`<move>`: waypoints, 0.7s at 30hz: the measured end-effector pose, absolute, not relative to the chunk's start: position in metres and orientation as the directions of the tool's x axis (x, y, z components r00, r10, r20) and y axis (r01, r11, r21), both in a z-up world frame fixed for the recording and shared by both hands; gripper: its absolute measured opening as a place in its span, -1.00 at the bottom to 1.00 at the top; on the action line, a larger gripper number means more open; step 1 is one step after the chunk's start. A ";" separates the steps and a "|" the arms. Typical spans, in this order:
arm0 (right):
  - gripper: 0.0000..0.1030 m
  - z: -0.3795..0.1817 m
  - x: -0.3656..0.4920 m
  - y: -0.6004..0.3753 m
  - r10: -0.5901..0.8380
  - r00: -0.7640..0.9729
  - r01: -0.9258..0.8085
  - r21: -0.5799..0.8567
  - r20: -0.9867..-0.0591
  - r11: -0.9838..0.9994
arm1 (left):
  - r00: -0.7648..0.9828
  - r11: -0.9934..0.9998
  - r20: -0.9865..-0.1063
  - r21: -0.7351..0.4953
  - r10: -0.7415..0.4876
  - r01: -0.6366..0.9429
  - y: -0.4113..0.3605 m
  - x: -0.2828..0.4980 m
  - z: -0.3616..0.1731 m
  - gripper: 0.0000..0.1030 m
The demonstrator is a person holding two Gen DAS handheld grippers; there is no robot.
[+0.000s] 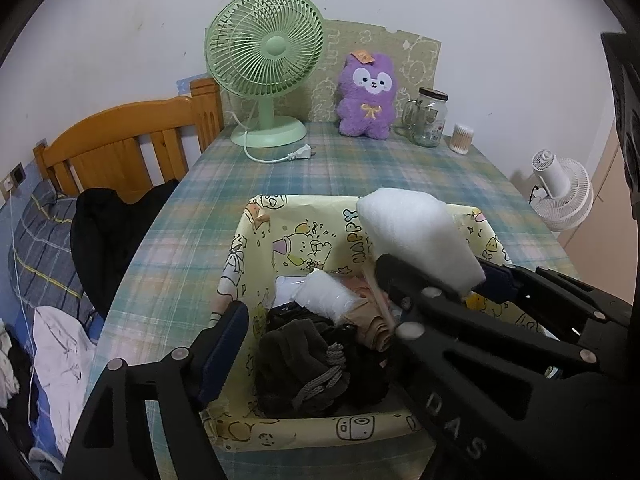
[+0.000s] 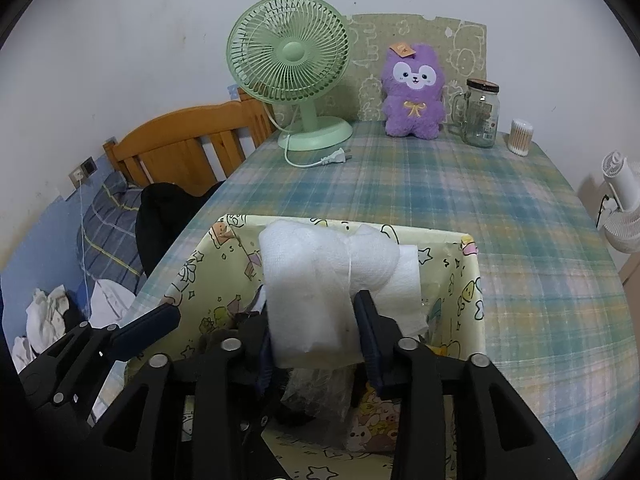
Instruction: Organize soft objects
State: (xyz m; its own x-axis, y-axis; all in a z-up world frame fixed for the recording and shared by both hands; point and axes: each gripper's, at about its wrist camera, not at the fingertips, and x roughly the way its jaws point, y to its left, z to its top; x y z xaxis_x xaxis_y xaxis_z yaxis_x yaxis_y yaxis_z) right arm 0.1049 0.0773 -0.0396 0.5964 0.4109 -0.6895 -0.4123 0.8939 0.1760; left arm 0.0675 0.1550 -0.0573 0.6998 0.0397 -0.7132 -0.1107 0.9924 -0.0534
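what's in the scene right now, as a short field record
left tongs: open, over the box, holding nothing
right tongs: closed on white foam bundle, above the box
box contents: dark clothes, clear-wrapped packet
table: plaid cover; green fan, purple plush, glass jar, cotton swabs at far edge
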 end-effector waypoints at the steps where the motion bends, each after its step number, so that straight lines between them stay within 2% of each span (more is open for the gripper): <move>1: 0.20 -0.040 0.106 0.078 0.413 0.592 -0.412 0.181 -0.692 0.893 | 0.700 0.992 -0.713 -0.053 0.040 -0.112 0.155 0.067 -0.057 0.57; 2: 0.38 -0.040 0.105 0.078 0.415 0.592 -0.411 0.184 -0.690 0.893 | 0.701 0.992 -0.712 -0.057 0.038 -0.112 0.156 0.066 -0.057 0.58; 3: 0.49 -0.038 0.104 0.077 0.417 0.598 -0.411 0.184 -0.685 0.893 | 0.702 0.992 -0.711 -0.060 0.037 -0.113 0.157 0.066 -0.057 0.60; 6: 0.61 -0.035 0.101 0.077 0.409 0.609 -0.410 0.172 -0.680 0.896 | 0.704 0.991 -0.710 -0.074 0.029 -0.115 0.158 0.065 -0.056 0.63; 21: 0.73 -0.015 0.085 0.044 0.353 0.682 -0.360 0.126 -0.641 0.924 | 0.743 0.992 -0.669 -0.096 -0.007 -0.077 0.129 0.056 -0.041 0.69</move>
